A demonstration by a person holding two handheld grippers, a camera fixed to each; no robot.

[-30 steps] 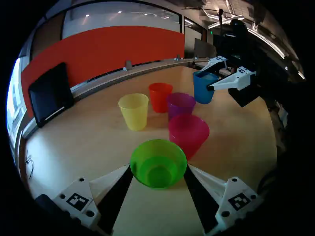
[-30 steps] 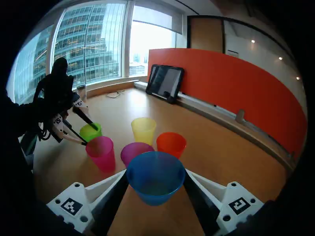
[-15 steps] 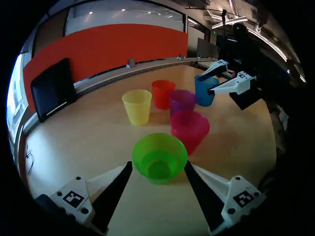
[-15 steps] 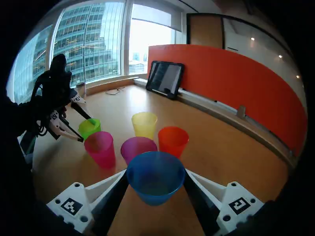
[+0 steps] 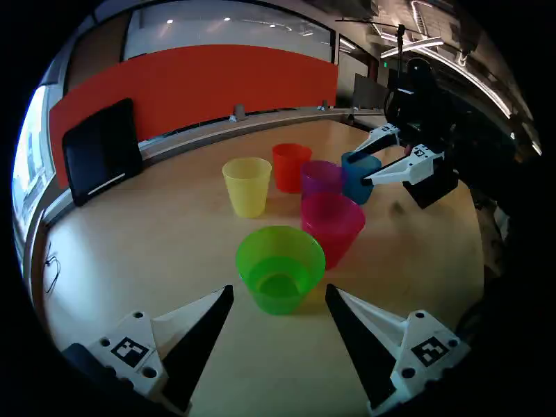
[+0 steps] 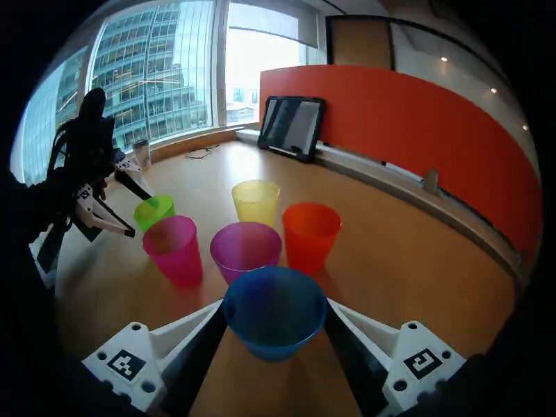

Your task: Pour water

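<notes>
Counter [image 5: 125,257] bears a green cup [image 5: 280,267] at twelve o'clock of the left tool [image 5: 278,288], spread wide, touching nothing; right tool [image 6: 275,303] clamps a blue cup [image 6: 274,326].

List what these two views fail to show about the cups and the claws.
Water in the blue cup: right gripper view, dark tinted inside, level unreadable.
Blue cup's base: left gripper view, mostly behind the pink cup; lifted or standing, unclear.
Green cup's lower part: right gripper view, covered by the pink cup.
Left claw's upper body: right gripper view, backlit by the windows, details lost.
</notes>
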